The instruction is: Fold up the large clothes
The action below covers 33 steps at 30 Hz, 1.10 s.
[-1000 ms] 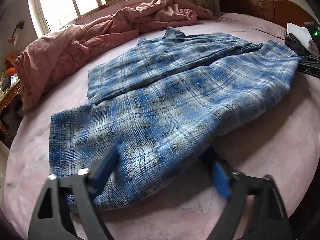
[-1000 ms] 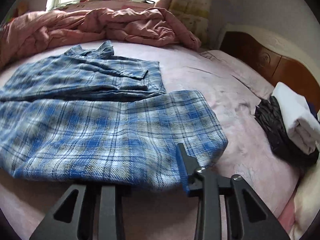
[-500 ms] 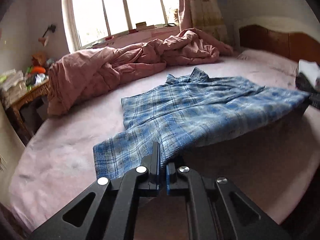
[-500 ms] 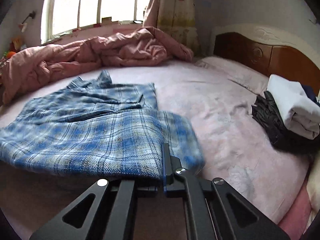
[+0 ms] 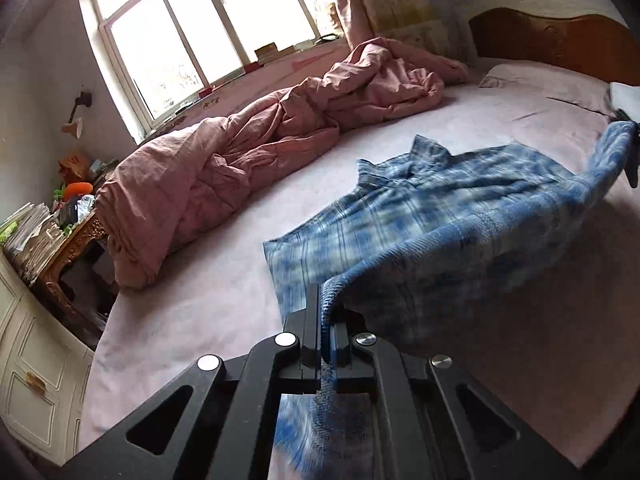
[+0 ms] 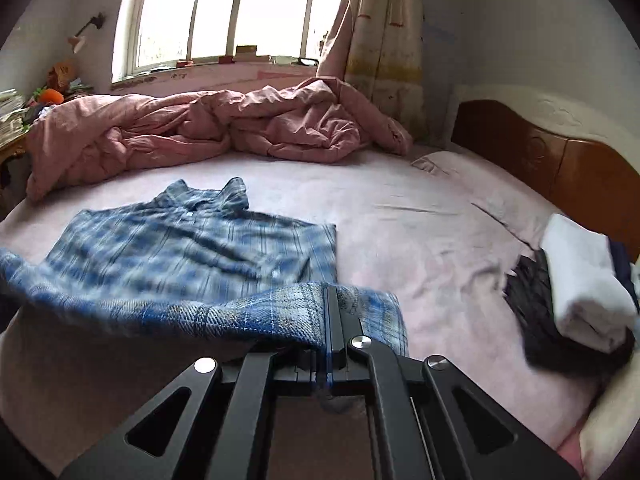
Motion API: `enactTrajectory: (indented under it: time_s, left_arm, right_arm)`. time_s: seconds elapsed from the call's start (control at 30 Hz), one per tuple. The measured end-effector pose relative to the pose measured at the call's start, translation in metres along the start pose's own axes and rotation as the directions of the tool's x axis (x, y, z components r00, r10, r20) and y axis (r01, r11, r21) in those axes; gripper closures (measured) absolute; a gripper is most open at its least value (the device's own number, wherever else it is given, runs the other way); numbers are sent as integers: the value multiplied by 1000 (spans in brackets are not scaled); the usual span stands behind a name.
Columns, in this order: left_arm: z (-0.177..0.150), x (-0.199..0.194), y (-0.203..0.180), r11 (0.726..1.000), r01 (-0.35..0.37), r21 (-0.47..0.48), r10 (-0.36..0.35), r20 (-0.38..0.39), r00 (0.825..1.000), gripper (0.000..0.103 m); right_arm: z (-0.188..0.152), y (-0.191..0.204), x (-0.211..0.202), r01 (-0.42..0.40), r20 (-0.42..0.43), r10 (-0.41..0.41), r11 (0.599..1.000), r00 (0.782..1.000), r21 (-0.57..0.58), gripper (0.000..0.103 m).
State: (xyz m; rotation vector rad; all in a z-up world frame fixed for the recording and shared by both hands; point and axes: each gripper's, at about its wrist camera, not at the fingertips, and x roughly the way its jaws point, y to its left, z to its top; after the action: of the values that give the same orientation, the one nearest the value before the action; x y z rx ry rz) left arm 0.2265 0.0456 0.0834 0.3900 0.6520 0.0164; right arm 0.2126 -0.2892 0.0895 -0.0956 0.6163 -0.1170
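A blue plaid shirt point(image 5: 460, 216) lies on the pink bed point(image 5: 200, 304), collar toward the window. My left gripper point(image 5: 323, 304) is shut on the near left corner of the shirt's hem and holds it up off the bed. My right gripper point(image 6: 326, 304) is shut on the near right corner of the same shirt point(image 6: 192, 248). The lifted hem hangs stretched between the two grippers above the sheet; the collar half lies flat.
A crumpled pink duvet point(image 5: 256, 144) is heaped along the window side of the bed point(image 6: 420, 232). Folded white and dark clothes point(image 6: 576, 288) are stacked at the right by the wooden headboard point(image 6: 560, 160). A cluttered side table point(image 5: 60, 232) stands at the left.
Both grippers closed on the shirt's near hem corners and lifted them. The hem now hangs raised and has moved toward the collar.
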Motion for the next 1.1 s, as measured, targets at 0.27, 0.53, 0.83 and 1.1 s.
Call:
enactTrajectory:
  time_s: [0.27, 0.53, 0.83, 1.1]
  left_arm:
    - [55, 126, 10, 996, -83, -32, 81, -60, 995, 100]
    - [67, 228, 0, 995, -66, -80, 57, -111, 992, 100]
    - [58, 255, 8, 982, -30, -188, 18, -67, 998, 53]
    - [50, 174, 40, 977, 19, -210, -7, 59, 998, 3]
  right_arm:
    - [59, 21, 120, 0, -17, 0, 1000, 1000, 10, 100]
    - [71, 35, 217, -10, -70, 13, 999, 997, 38, 100]
    - [68, 36, 267, -25, -106, 34, 996, 994, 86, 97]
    - [68, -3, 222, -48, -77, 60, 988, 995, 148, 18]
